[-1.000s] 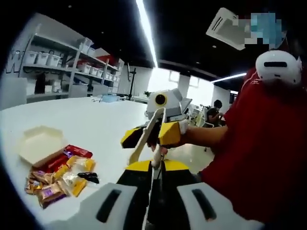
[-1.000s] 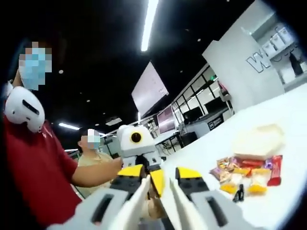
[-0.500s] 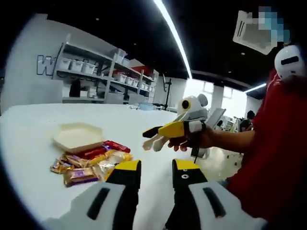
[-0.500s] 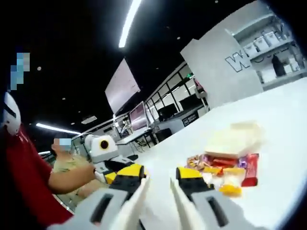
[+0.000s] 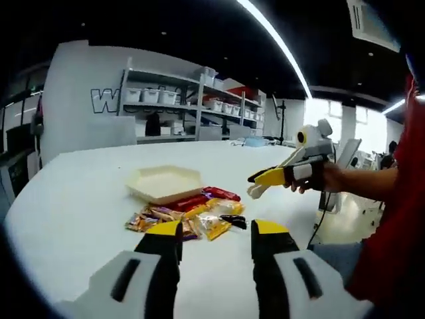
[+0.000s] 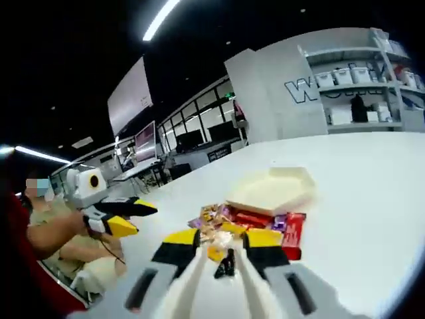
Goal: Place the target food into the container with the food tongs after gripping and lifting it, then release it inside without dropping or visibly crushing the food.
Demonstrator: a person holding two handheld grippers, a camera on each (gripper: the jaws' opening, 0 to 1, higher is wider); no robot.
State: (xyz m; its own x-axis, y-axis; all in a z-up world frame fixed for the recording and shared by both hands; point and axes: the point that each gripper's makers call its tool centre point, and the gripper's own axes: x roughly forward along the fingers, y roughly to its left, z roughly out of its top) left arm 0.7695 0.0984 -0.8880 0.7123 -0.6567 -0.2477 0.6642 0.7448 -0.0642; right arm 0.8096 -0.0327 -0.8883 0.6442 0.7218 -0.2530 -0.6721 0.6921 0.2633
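Shelving [image 5: 192, 109] — white table [image 5: 73, 199].

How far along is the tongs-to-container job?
Done: nothing placed; the cream hexagonal container looks empty. In hand: the right gripper holds cream food tongs, aimed at the pile of wrapped snacks on the white table; the left gripper is open. Left: grip, lift, release inside.

The table [image 5: 80, 199] looks white, smooth and a little shiny. The snack packets [image 5: 189, 216] are shiny, crinkly wrappers. The container [image 5: 165, 183] looks like matt cream plastic or card. The right claw [image 6: 221, 247] holds smooth, pale tongs [image 6: 212, 276].
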